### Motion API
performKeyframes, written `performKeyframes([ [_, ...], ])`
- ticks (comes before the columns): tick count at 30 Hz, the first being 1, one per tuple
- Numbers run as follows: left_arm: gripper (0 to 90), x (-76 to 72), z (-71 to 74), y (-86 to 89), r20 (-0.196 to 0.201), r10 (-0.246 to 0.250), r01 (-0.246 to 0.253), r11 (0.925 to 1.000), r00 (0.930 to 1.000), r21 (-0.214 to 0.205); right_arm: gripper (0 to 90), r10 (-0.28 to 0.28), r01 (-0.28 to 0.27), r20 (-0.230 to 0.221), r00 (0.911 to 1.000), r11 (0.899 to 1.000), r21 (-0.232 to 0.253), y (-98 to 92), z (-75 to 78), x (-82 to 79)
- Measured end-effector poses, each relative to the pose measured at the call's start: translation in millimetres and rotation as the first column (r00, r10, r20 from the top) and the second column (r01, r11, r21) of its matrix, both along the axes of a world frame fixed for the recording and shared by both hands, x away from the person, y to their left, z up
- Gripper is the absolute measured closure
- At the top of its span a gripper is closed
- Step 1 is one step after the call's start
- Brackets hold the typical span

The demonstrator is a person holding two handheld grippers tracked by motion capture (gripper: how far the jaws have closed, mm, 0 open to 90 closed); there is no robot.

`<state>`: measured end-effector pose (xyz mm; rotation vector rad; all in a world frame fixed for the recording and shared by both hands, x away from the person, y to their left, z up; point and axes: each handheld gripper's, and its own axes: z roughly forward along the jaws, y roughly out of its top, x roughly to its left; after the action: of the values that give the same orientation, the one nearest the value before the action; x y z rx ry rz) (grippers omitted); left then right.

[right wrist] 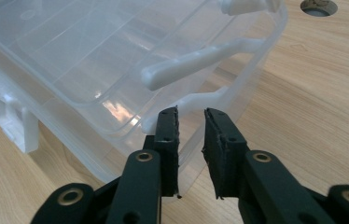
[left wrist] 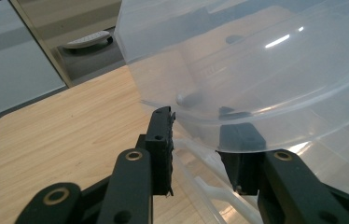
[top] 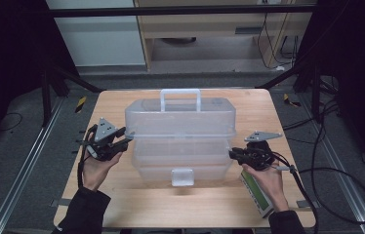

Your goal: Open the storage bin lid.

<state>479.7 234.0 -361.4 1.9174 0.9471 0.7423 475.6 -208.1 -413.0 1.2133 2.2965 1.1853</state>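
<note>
A clear plastic box stands mid-table, its lid (top: 180,117) with a white handle (top: 180,97) raised above the base (top: 183,161). White swing arms (right wrist: 186,65) link lid and base. My left gripper (top: 128,140) is at the lid's left edge, its jaws closed on the lid's rim (left wrist: 196,122), one jaw outside and one seen through the plastic underneath. My right gripper (top: 231,154) is at the base's right end, jaws close together on the base's rim (right wrist: 189,140). A white latch (top: 182,176) hangs at the base's front.
A green and white oblong device (top: 257,194) lies on the wooden table (top: 122,204) by the right hand. Cables (top: 336,170) trail off the table's right side. A cabinet and dark frame posts stand beyond the far edge.
</note>
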Motion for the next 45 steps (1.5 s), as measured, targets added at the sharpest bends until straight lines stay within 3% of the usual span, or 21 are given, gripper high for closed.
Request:
performKeyframes([
  [15, 68.3, 12.1, 12.6, -1.8, 0.046, 0.004, -0.004, 0.9999, 0.9989, -0.014, 77.2, -0.017, 0.017, 0.011, 0.9998, 1.000, -0.005, 1.5, -0.5, -2.8],
  [30, 72.8, 32.7, 31.2, -5.6, 0.032, 0.039, -0.040, 0.9988, 0.9987, 0.029, 77.0, -0.016, 0.016, 0.008, 0.9998, 1.000, 0.000, 1.8, -0.6, -3.7],
  [35, 74.2, 38.8, 35.1, -7.3, 0.044, 0.047, -0.048, 0.9980, 0.9979, 0.041, 76.8, -0.013, 0.013, 0.007, 0.9999, 1.000, 0.002, 2.0, -0.6, -4.0],
  [36, 74.2, 39.1, 35.7, -8.0, 0.032, 0.055, -0.056, 0.9979, 0.9980, 0.034, 76.8, -0.013, 0.013, 0.007, 0.9999, 1.000, 0.002, 2.0, -0.6, -4.0],
  [45, 75.6, 47.7, 42.0, -10.6, 0.043, 0.074, -0.076, 0.9963, 0.9963, 0.041, 76.7, -0.009, 0.009, 0.013, 0.9999, 1.000, -0.006, 2.5, -0.5, -4.2],
])
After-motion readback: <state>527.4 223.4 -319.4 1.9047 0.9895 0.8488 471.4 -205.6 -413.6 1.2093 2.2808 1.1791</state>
